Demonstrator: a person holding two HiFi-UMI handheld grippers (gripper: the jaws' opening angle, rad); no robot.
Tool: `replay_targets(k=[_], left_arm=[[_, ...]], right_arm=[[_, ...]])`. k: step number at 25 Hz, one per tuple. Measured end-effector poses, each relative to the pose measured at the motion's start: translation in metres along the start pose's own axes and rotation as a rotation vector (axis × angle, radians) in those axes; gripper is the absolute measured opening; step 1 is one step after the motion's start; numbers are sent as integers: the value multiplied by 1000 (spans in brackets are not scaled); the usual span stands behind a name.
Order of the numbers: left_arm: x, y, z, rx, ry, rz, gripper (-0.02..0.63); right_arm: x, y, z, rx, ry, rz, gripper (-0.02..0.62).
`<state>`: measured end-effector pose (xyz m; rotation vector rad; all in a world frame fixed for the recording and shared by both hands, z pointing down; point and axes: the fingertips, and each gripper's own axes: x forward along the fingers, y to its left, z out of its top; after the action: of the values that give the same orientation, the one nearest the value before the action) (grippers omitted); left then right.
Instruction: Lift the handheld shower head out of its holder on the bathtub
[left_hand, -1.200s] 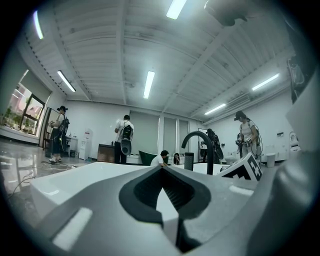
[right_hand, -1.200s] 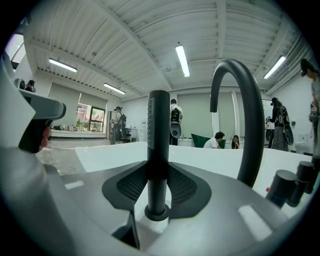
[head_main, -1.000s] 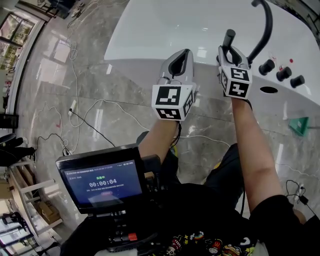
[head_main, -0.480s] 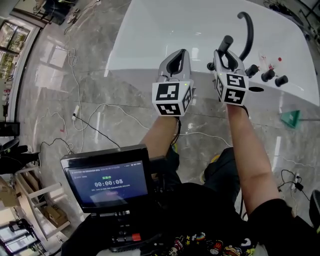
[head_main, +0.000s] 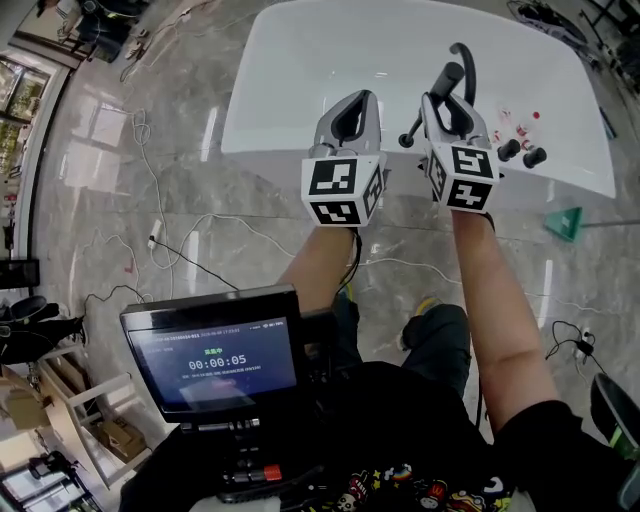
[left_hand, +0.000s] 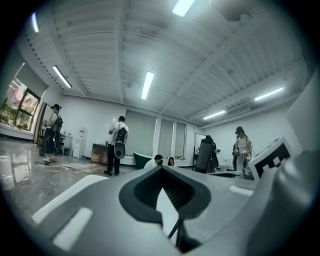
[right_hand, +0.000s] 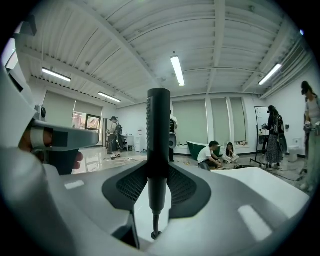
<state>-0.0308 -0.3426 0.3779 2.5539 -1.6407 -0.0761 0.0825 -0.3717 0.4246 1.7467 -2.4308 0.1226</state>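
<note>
Head view: the right tool (head_main: 447, 103) is up over the rim of the white bathtub (head_main: 330, 70), clamped on the black handheld shower head (head_main: 450, 78), which stands nearly upright beside the curved black spout (head_main: 466, 60). The black knobs (head_main: 520, 150) sit on the tub deck just to the right. In the right gripper view the jaws press on both sides of the dark handle (right_hand: 158, 130), and a thin hose (right_hand: 155, 220) drops from its lower end to the white surface below. The left tool (head_main: 352, 108) hovers alongside, just left of the right one. In the left gripper view its jaws are together with nothing between them, white tub showing beneath.
</note>
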Motion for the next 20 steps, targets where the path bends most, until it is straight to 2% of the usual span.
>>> replay_targets(k=[7,20], left_arm=[[-4,-32,82,-5,-3,-38,1],[22,-63,118,12,-22,-68,1]], right_arm=[[-42,-16,83,11,-7,-33,146],[-66,-55,134,55,-71,-45,146]])
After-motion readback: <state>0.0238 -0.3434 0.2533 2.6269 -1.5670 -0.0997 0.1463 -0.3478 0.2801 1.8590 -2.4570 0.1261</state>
